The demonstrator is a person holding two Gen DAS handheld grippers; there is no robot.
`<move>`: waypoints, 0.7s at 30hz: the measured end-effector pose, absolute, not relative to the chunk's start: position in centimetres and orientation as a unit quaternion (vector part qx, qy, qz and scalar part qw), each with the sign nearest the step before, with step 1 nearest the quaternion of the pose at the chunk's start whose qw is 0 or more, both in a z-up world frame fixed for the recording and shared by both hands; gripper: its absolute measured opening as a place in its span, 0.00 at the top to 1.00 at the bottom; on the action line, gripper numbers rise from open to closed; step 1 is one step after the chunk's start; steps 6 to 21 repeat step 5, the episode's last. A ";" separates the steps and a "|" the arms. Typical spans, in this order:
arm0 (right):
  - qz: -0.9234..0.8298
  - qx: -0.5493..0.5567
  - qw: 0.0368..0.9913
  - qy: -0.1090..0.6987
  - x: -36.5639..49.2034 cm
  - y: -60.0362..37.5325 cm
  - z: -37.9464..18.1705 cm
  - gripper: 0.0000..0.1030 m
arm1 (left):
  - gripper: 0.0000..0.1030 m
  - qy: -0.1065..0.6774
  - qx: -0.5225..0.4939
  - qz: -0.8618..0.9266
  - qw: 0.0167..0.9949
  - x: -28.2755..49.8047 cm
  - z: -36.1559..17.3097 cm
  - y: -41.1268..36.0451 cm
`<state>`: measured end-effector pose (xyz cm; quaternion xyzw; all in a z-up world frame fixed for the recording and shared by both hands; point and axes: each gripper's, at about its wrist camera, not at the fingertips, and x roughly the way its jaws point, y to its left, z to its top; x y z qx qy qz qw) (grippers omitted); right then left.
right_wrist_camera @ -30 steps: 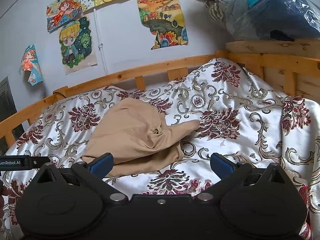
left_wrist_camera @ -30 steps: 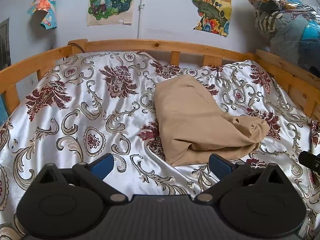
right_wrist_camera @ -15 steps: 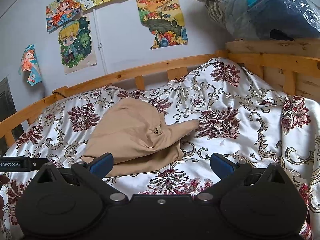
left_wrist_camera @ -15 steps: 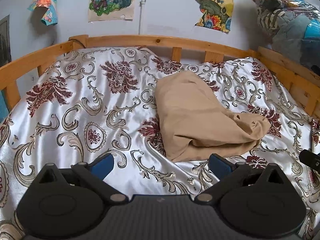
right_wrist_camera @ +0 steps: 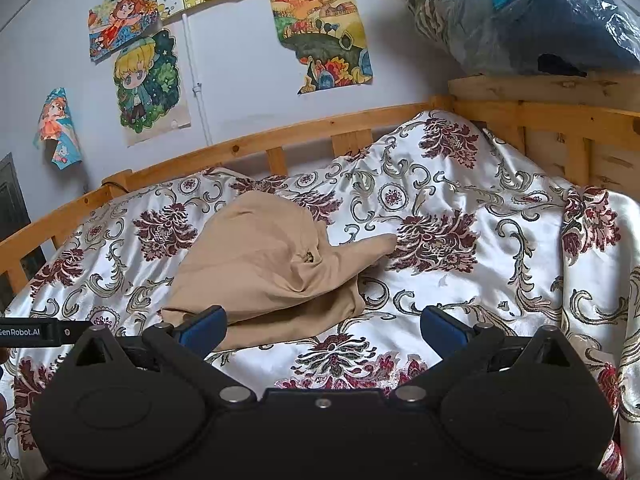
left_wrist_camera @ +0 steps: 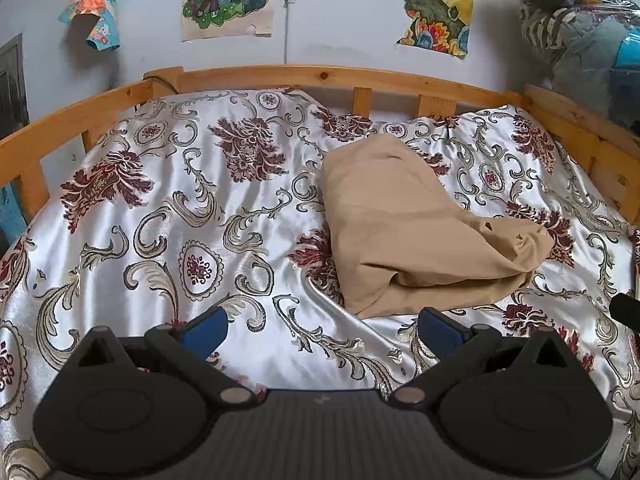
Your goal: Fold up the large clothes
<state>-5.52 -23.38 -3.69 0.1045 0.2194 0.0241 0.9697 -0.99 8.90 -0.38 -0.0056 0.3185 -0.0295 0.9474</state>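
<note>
Your left tool point(left_wrist_camera: 322, 330) and right tool point(right_wrist_camera: 322, 328) both hover over the bed point(left_wrist_camera: 168, 208), fingers spread wide, gripping nothing. The tan garment point(left_wrist_camera: 408, 232) lies crumpled on the patterned cover, right of centre, just beyond both tools; one limp end points towards the right rail point(right_wrist_camera: 560, 120).
</note>
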 end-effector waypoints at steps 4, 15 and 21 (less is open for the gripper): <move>0.023 0.105 0.969 0.221 -5.5 -23.3 -3.7 0.01 | 0.01 0.319 -0.004 -0.033 0.947 -1.0 -0.5 9.0; 0.023 0.105 0.969 0.222 -5.5 -23.2 -3.8 0.01 | 0.01 0.319 -0.003 -0.033 0.947 -1.0 -0.6 8.9; 0.023 0.105 0.969 0.222 -5.5 -23.2 -3.8 0.01 | 0.01 0.319 -0.003 -0.033 0.947 -1.0 -0.6 8.9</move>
